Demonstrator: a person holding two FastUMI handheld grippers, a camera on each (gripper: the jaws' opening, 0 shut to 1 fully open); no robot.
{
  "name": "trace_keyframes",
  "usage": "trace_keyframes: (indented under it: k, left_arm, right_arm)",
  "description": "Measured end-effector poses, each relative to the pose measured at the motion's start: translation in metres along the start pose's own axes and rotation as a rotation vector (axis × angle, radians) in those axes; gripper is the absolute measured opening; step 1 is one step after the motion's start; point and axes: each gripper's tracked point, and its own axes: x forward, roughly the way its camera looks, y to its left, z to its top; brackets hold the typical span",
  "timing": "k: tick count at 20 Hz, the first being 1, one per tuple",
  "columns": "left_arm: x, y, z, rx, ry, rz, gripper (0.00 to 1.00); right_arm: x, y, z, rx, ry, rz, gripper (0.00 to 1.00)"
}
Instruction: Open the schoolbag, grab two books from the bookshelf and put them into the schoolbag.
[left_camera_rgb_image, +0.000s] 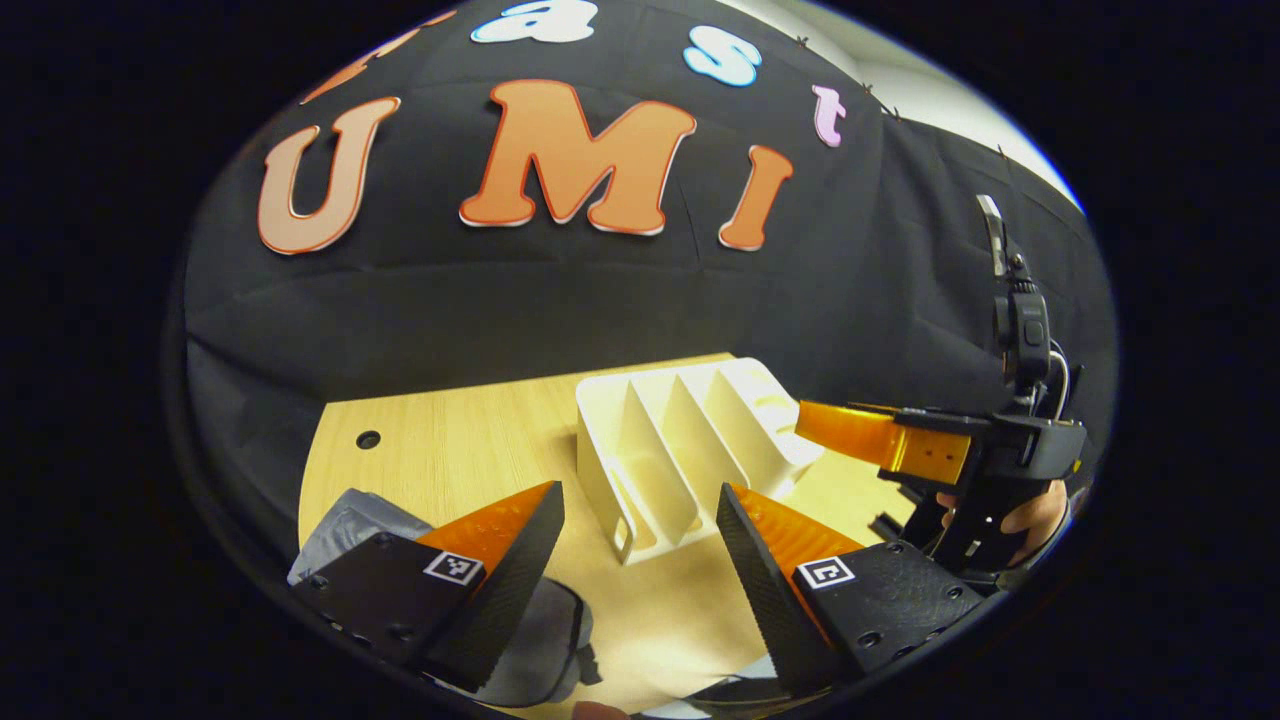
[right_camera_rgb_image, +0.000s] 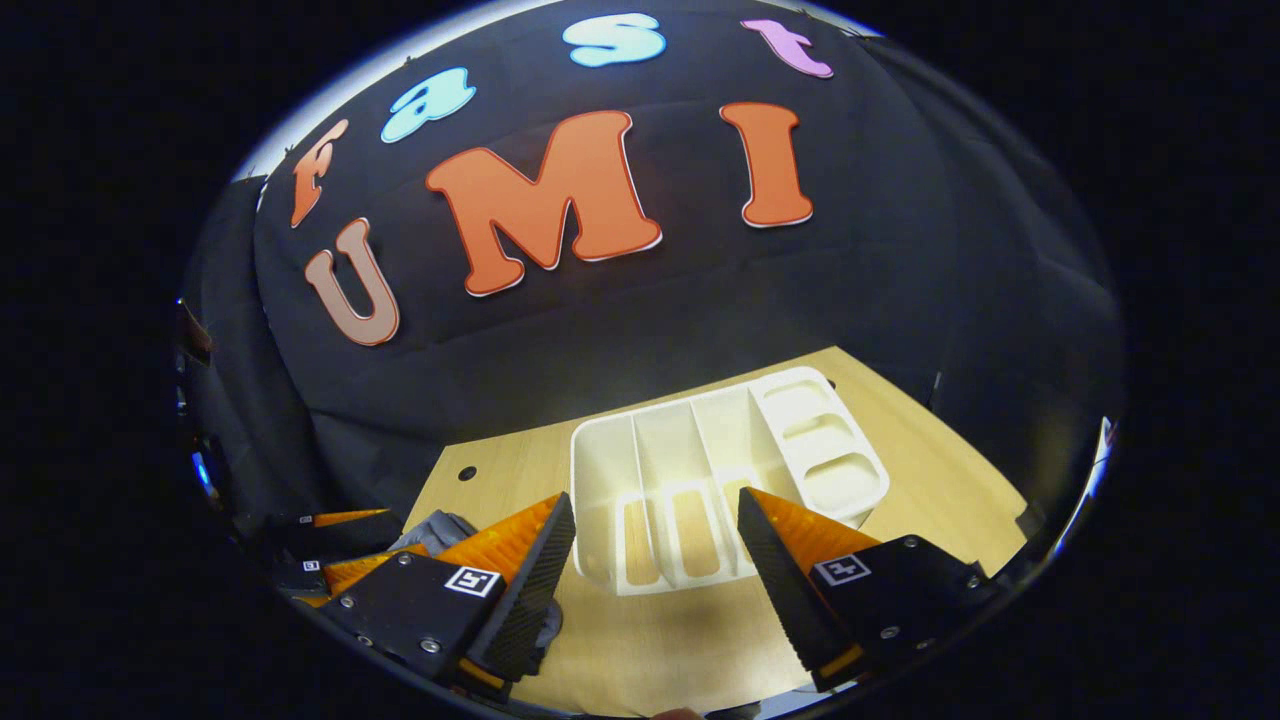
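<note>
A white slotted bookshelf (left_camera_rgb_image: 690, 450) stands on the wooden table, and its slots look empty from both sides (right_camera_rgb_image: 720, 470). The grey schoolbag (left_camera_rgb_image: 350, 520) lies low on the left, partly hidden under my left gripper's fingers; a corner of the schoolbag (right_camera_rgb_image: 440, 530) peeks past the right gripper's left finger. My left gripper (left_camera_rgb_image: 640, 560) is open above the table, just in front of the bookshelf, with nothing between its fingers. My right gripper (right_camera_rgb_image: 655, 560) is also open and holds nothing, hovering over the near end of the bookshelf. It appears as well at the bookshelf's right side (left_camera_rgb_image: 880, 440), held by a hand (left_camera_rgb_image: 1035, 515).
The light wooden table (left_camera_rgb_image: 450, 450) has a small round hole (left_camera_rgb_image: 368, 439) near its far left corner. Black cloth walls close off the back and sides. The left gripper (right_camera_rgb_image: 330, 560) sits low at the left in the right gripper view.
</note>
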Motion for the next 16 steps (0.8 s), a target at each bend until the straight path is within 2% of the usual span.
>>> trace_keyframes:
  k: [5,9,16]
  left_arm:
    - [-0.009,0.000,0.005,-0.032,-0.159,0.123,0.98]
    - [-0.009,0.004,0.010,-0.044,-0.250,0.237,0.98]
    - [-0.013,0.007,0.021,-0.104,-0.356,0.343,0.97]
  right_arm:
    - [-0.009,-0.028,0.042,-0.057,-0.094,0.037,0.98]
    - [-0.020,-0.032,0.061,-0.119,-0.148,0.097,0.98]
    - [-0.030,-0.037,0.072,-0.204,-0.203,0.154,0.98]
